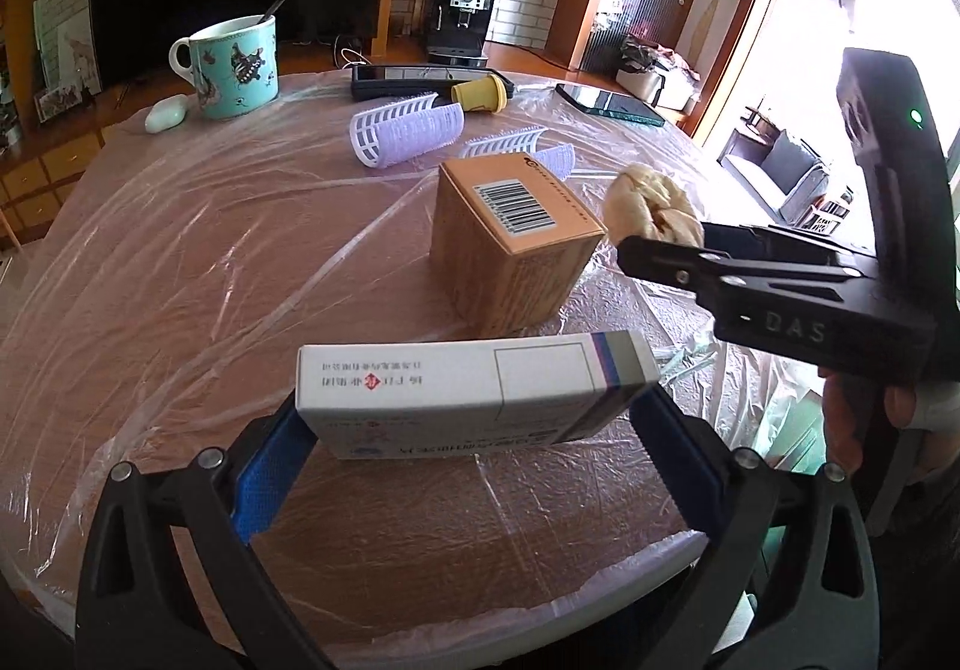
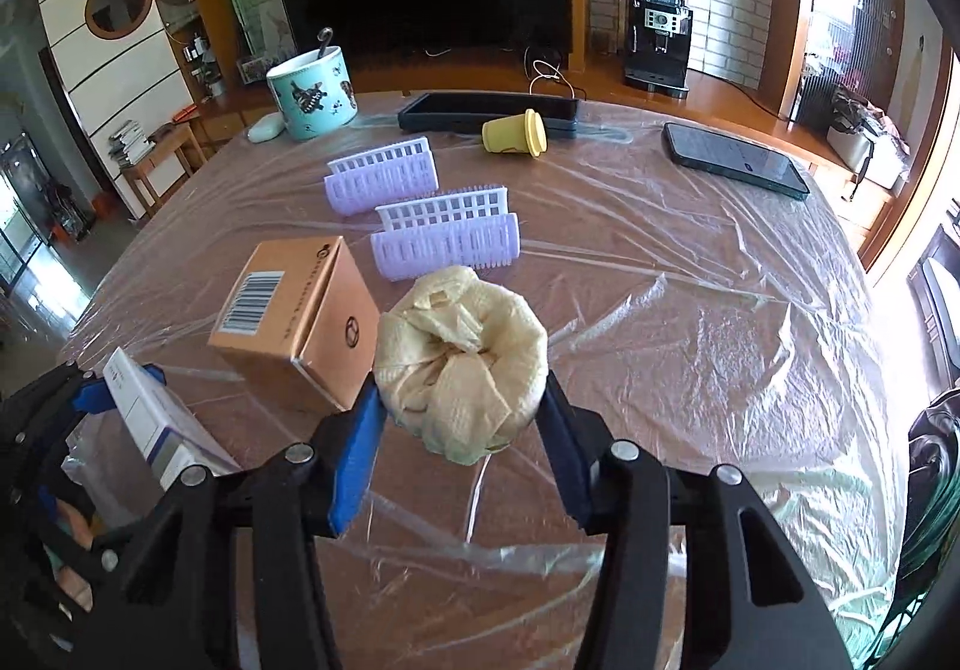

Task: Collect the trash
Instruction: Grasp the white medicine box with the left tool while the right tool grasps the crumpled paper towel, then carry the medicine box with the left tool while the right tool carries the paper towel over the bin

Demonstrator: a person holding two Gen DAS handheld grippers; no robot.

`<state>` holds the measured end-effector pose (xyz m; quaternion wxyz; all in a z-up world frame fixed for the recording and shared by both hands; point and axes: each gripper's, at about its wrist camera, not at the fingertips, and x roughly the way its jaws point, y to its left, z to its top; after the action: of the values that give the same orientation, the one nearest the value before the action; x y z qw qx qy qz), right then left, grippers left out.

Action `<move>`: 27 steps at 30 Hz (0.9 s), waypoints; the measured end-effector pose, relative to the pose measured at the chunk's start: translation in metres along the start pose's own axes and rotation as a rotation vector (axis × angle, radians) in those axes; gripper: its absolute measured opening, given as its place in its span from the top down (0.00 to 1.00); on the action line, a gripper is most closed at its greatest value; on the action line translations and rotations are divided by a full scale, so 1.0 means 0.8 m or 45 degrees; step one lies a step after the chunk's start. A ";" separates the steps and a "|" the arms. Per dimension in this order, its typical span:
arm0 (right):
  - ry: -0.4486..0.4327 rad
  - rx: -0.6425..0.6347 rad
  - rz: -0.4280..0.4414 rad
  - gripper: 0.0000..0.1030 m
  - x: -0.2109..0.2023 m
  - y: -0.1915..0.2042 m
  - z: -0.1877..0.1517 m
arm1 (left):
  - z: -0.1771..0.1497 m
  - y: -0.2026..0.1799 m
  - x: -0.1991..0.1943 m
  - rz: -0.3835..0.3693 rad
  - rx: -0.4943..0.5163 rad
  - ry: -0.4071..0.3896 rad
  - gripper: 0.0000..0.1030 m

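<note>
My left gripper [image 1: 474,430] is shut on a white medicine box [image 1: 468,388], held crosswise between the blue pads above the round table. My right gripper [image 2: 462,406] is shut on a crumpled beige paper wad [image 2: 462,358]; in the left wrist view the paper wad [image 1: 648,202] shows at the tip of the right gripper [image 1: 660,250], just right of a brown cardboard box [image 1: 510,244]. The brown cardboard box [image 2: 300,322] stands on the table, left of the wad. The white medicine box [image 2: 156,418] and left gripper [image 2: 90,400] appear at the lower left of the right wrist view.
On the plastic-covered table [image 2: 690,310] lie two purple hair rollers [image 2: 444,238], a yellow cup [image 2: 516,133] on its side, a teal mug [image 2: 312,91] with a spoon, a phone [image 2: 735,160], a dark tray [image 2: 480,109] and a pale green case [image 1: 165,113]. A pale plastic bag [image 1: 774,412] hangs at the right edge.
</note>
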<state>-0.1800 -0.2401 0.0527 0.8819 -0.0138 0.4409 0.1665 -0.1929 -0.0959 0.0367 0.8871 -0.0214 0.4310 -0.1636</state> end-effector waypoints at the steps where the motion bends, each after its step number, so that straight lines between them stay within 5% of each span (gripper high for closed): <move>1: 0.000 0.001 0.004 0.51 -0.002 0.000 -0.002 | 0.000 0.001 -0.001 0.001 -0.001 0.000 0.02; 27: -0.062 0.040 0.075 0.51 -0.061 0.011 -0.064 | -0.021 0.001 -0.039 -0.003 0.031 -0.051 0.02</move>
<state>-0.2495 -0.2547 0.0606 0.8872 0.0171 0.4220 0.1859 -0.2236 -0.0840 0.0500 0.8956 -0.0144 0.4111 -0.1693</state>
